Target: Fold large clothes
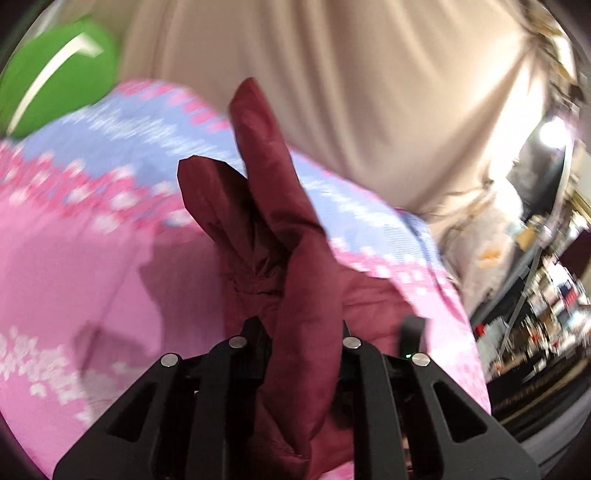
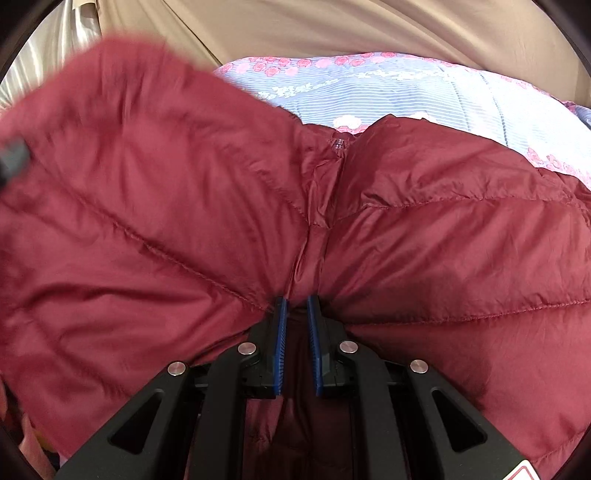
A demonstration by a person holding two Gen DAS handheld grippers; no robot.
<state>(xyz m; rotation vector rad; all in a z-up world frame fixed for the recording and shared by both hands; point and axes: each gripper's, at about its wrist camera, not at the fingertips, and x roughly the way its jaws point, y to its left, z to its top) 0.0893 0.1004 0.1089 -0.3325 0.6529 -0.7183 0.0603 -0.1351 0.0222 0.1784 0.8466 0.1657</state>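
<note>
A dark red quilted puffer jacket (image 2: 424,236) lies on a pink and blue flowered bedspread (image 2: 388,88). My right gripper (image 2: 297,301) is shut on a fold of the jacket along its zipper line, its blue pads (image 2: 280,332) close together with cloth between them. In the left wrist view my left gripper (image 1: 301,328) is shut on another bunched part of the jacket (image 1: 291,236), which stands up from between the fingers and hides their tips. This view is blurred by motion.
The bedspread (image 1: 74,258) covers the bed. A beige curtain (image 1: 332,74) hangs behind it, also in the right wrist view (image 2: 332,26). A green object (image 1: 59,74) sits at the far left. Cluttered shelves (image 1: 546,314) stand at the right.
</note>
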